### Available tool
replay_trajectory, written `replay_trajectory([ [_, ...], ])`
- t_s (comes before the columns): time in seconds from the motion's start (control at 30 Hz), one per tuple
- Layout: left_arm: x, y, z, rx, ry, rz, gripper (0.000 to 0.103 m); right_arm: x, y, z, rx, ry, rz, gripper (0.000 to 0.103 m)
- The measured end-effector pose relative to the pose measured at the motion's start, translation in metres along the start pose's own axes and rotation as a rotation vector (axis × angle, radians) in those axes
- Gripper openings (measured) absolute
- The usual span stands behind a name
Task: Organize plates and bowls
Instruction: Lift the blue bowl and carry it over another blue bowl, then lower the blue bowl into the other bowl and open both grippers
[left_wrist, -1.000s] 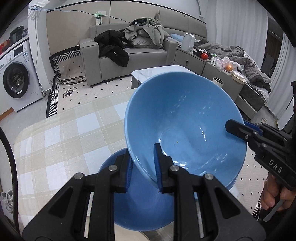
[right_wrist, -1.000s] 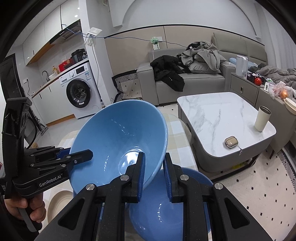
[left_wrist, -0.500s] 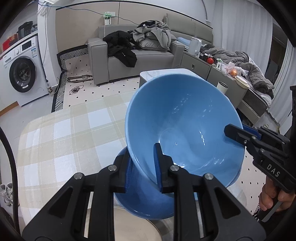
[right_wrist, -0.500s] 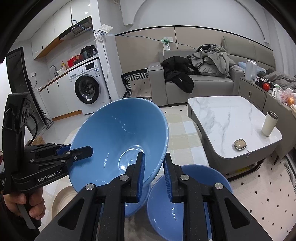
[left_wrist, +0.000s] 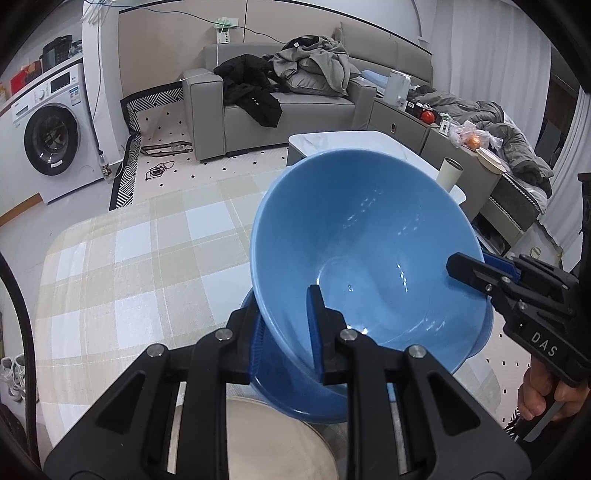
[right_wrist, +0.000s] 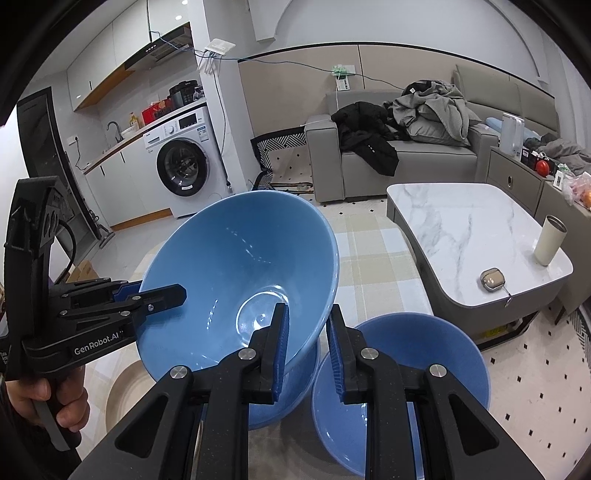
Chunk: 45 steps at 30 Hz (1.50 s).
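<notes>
A large blue bowl (left_wrist: 365, 251) is held in the air, tilted, over the checked table. My left gripper (left_wrist: 286, 321) is shut on its near rim, and it shows in the right wrist view (right_wrist: 173, 295) at the bowl's left rim. My right gripper (right_wrist: 306, 325) is shut on the same bowl (right_wrist: 243, 269) at the opposite rim, and it shows in the left wrist view (left_wrist: 476, 271). A second blue bowl (right_wrist: 284, 410) sits right under the held one. A third blue bowl (right_wrist: 406, 365) stands beside it on the right. A beige plate (left_wrist: 273, 439) lies at the table's near edge.
The table has a cream and blue checked cloth (left_wrist: 140, 266). Beyond its far right edge stands a white marble coffee table (right_wrist: 472, 225) with a cup (right_wrist: 550, 240) and a small case. A grey sofa and a washing machine are further back.
Both grippers have carried the held bowl toward the near side of the table, now over the second bowl. The third bowl and the beige plate have come more into view.
</notes>
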<state>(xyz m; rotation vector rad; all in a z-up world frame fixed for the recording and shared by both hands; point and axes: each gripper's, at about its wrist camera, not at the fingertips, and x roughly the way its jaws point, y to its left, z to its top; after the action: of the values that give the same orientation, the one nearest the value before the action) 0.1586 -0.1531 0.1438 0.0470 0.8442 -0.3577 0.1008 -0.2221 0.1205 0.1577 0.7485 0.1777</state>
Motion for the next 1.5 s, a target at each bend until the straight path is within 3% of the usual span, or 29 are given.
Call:
replay_trajectory([
  [0.73,0.053,0.025,-0.027,-0.034,0.065,0.022,0.017,0.035,0.014,-0.033,-0.002,0.08,0.022,0.021],
  [1.5,0.081,0.023,-0.052,0.028,0.088,0.107,0.018,0.055,0.03,-0.054,-0.09,0.108,-0.074,0.021],
])
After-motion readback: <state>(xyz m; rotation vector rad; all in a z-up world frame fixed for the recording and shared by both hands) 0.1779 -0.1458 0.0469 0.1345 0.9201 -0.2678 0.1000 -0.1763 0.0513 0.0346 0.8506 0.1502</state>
